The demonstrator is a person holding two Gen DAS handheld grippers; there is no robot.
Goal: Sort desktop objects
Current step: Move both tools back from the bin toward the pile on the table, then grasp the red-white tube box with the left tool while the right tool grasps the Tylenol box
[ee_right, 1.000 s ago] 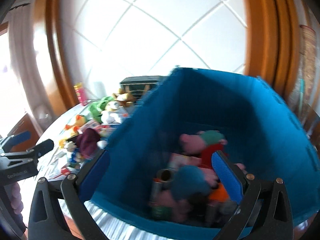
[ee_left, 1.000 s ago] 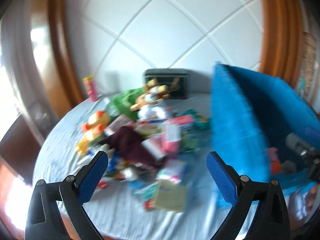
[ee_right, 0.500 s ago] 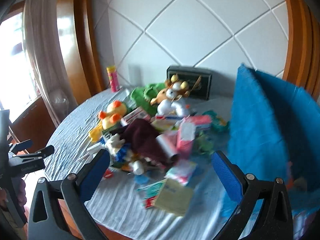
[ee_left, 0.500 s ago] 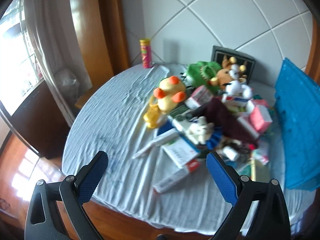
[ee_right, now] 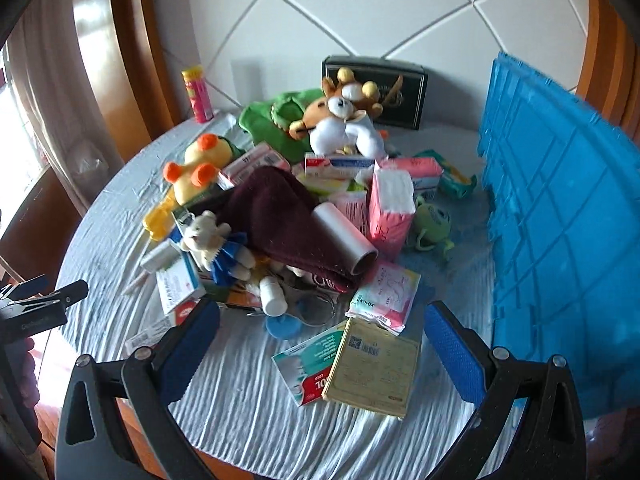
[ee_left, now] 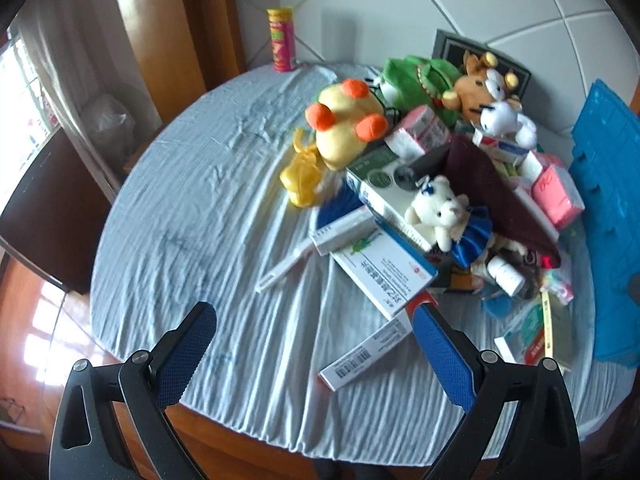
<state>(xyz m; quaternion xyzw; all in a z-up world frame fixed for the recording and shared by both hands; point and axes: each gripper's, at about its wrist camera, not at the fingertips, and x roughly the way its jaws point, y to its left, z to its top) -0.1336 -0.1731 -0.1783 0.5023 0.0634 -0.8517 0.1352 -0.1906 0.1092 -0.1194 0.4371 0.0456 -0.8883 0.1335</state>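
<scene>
A heap of plush toys, medicine boxes and packets covers the round table (ee_left: 192, 216). In it I see a yellow duck plush (ee_left: 344, 124), a small white bear in a blue skirt (ee_left: 440, 212), a maroon cloth (ee_right: 280, 216), pink tissue packs (ee_right: 390, 208) and a white bottle (ee_right: 272, 296). A blue crate (ee_right: 560, 240) stands at the right. My left gripper (ee_left: 312, 324) hangs open over the near table edge above a long white box (ee_left: 364, 356). My right gripper (ee_right: 320, 320) is open above a yellow booklet (ee_right: 372, 372) and a teal-and-red packet (ee_right: 308, 368).
A pink-and-yellow snack can (ee_left: 282, 40) stands at the far left of the table by the wall. A dark box (ee_right: 374, 90) sits at the back behind a green plush (ee_right: 276, 120) and a brown-and-white plush (ee_right: 344, 116). The left half of the tablecloth lies bare.
Both views have swung left and down, away from the blue crate and onto the heap. The right view no longer looks into the crate. Both grippers stayed open.
</scene>
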